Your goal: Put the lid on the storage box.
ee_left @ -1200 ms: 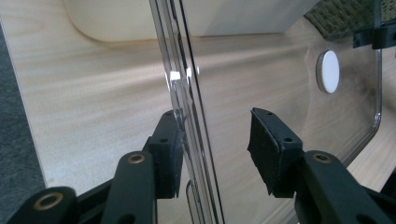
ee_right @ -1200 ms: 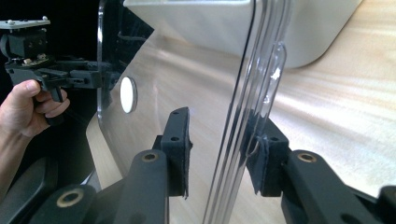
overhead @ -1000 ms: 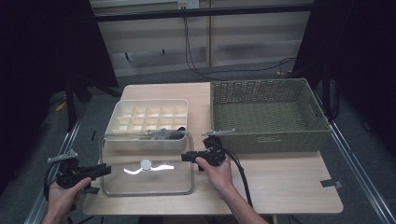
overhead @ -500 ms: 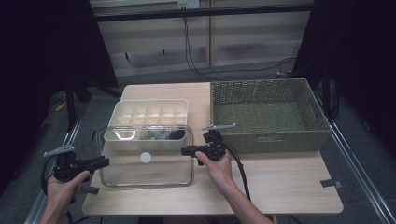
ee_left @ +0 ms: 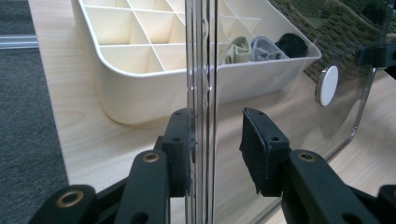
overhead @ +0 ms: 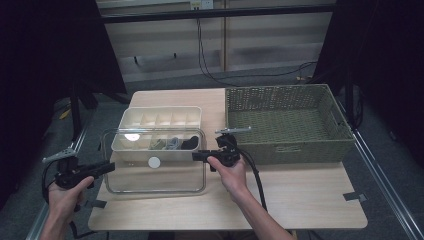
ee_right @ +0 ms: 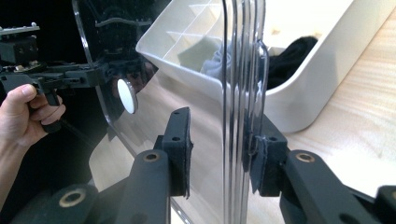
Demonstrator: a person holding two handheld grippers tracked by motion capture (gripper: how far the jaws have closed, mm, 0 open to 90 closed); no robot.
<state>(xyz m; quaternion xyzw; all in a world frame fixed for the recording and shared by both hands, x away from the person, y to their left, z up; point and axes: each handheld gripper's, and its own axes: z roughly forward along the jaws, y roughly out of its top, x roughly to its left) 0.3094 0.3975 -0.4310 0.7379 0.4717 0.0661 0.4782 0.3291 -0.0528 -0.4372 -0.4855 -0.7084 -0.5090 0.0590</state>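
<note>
A person's left hand and right hand, entering from the bottom of the high view, carry a clear lid between two grippers at the lower centre of the frame. It is held just in front of, and partly over, a cream divided box. The left gripper has its jaws half-closed around the lid's left edge, and the right gripper does the same at the right edge.

In the left gripper view, one pad touches the rim while the other stands off with a gap. The right gripper view shows the same thing mirrored, with the far pad against the rim and the near one clear of it. On this evidence the lid looks cradled rather than clamped. If either hand tips or the two drift apart, the slick plastic could slide off a jaw and drop onto the table or strike the box wall. Lowered crooked, its lip could catch the box rim instead of seating.

Only the gripper views reveal those gaps. They also show the lid's white knob and the rolled socks in the front compartments. The high view gives the layout instead: the box sits at centre left, and the woven basket lies beyond the right gripper at the right of the frame, well clear of the lid.
</note>
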